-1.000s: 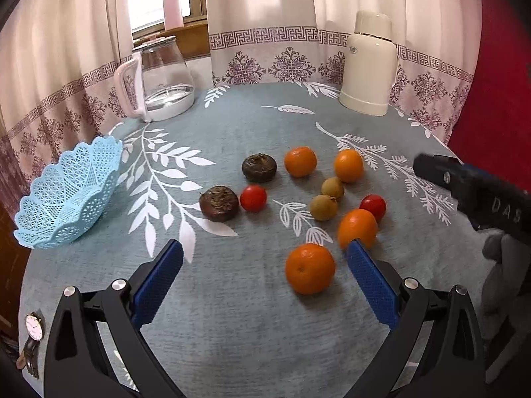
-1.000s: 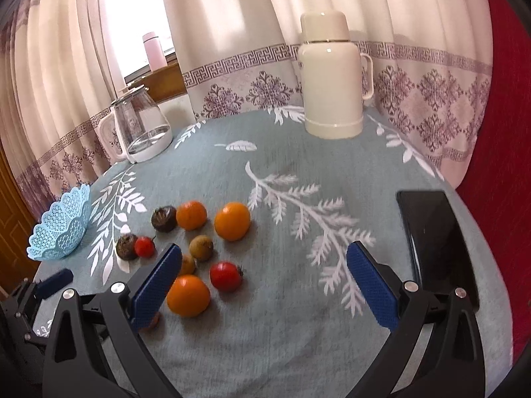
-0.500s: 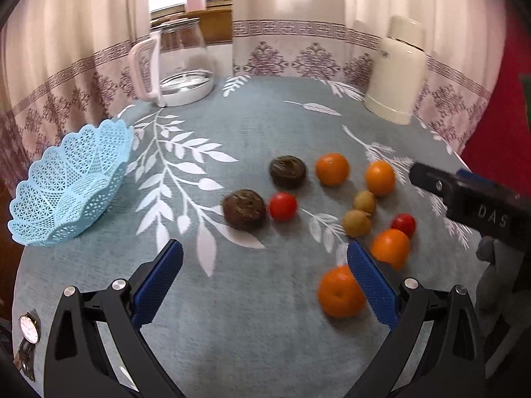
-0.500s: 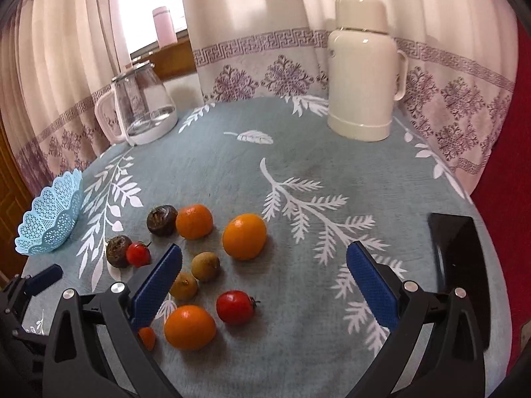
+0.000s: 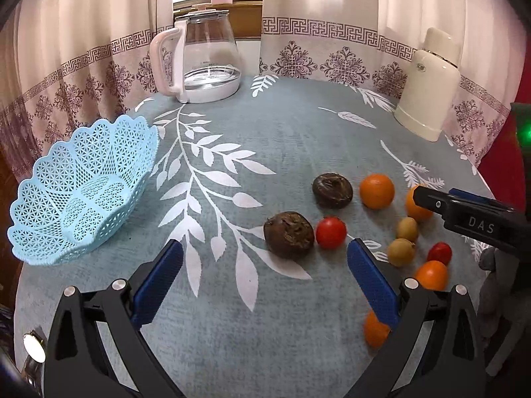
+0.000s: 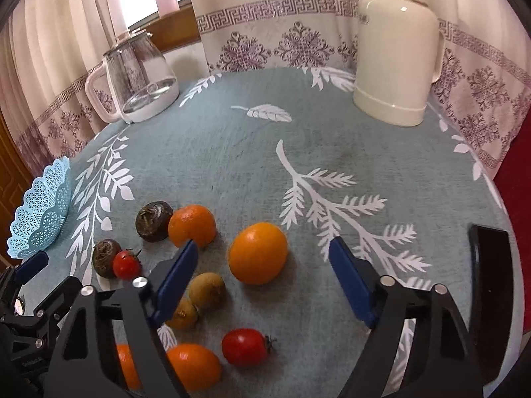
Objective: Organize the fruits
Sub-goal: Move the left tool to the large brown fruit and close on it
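Observation:
Several fruits lie loose on the grey-blue tablecloth [image 5: 282, 132]. In the left wrist view my left gripper [image 5: 262, 275] is open and holds nothing; a dark brown fruit [image 5: 288, 234] and a red tomato [image 5: 331, 232] lie just beyond its fingertips. A light blue lattice basket [image 5: 83, 192] sits at the left, with nothing in it. In the right wrist view my right gripper [image 6: 264, 278] is open above a large orange [image 6: 258, 252], which lies between its fingers. Two small brownish fruits [image 6: 206, 290], another orange [image 6: 191, 226] and a tomato [image 6: 245, 346] lie beside it.
A glass kettle [image 5: 202, 63] stands at the back, a cream thermos [image 6: 395, 56] at the back right. A black phone [image 6: 488, 298] lies near the table's right edge. Curtains hang behind the table. The basket [image 6: 43, 212] is far left in the right wrist view.
The left gripper has swung left, so the basket and dark fruits now lie ahead of it. The right gripper has moved forward and down over the large orange.

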Action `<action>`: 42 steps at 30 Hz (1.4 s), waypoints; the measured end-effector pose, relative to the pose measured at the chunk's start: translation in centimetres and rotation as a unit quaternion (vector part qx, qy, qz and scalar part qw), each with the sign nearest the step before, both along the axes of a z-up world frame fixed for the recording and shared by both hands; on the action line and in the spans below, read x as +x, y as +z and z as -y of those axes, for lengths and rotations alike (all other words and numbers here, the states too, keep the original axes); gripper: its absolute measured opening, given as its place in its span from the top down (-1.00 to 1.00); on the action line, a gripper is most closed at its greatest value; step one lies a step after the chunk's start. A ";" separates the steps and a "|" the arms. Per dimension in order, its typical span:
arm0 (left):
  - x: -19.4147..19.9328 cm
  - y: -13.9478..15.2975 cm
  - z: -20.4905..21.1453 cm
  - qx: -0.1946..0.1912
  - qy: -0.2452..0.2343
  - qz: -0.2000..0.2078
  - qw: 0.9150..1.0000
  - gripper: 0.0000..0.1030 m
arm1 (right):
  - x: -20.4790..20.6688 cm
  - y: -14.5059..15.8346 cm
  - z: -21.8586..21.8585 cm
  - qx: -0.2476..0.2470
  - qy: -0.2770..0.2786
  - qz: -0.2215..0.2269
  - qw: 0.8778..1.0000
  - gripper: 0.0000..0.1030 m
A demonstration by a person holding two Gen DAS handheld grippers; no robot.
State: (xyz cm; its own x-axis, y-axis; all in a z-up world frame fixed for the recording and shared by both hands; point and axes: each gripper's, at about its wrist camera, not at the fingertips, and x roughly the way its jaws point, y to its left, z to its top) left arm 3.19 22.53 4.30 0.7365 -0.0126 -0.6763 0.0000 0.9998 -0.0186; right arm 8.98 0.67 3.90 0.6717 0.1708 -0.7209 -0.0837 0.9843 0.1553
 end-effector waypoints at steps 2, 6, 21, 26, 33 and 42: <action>0.3 -0.2 -0.1 0.000 -0.001 -0.002 1.000 -0.95 | 0.5 -0.3 -0.1 0.002 0.003 -0.008 1.000 -0.38; 1.1 -0.5 0.1 0.002 -0.008 -0.008 1.000 -0.95 | 1.1 -0.6 -0.3 0.002 0.005 -0.013 1.000 -0.36; 3.3 -3.0 -0.2 -0.031 -0.028 -0.063 0.997 -0.67 | 2.4 -1.9 -0.7 -0.001 0.010 -0.031 0.999 -0.14; 3.7 -3.0 -0.2 -0.025 -0.028 -0.068 0.997 -0.58 | 2.3 -2.0 -0.8 -0.009 0.005 -0.025 1.000 0.01; 4.6 -3.1 0.1 -0.011 -0.029 -0.071 0.997 -0.52 | 2.1 -2.0 -0.5 -0.006 0.002 -0.017 1.000 0.07; 4.7 -2.9 0.5 -0.021 -0.043 -0.064 0.997 -0.07 | 1.6 -1.7 -0.7 -0.003 0.006 -0.004 1.000 0.20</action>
State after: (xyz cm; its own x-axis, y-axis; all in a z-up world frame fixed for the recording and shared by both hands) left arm 7.89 22.00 1.45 0.6393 -0.1021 -0.7622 0.0805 0.9946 -0.0657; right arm 10.54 1.33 2.17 0.6635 0.1756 -0.7273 -0.0951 0.9840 0.1508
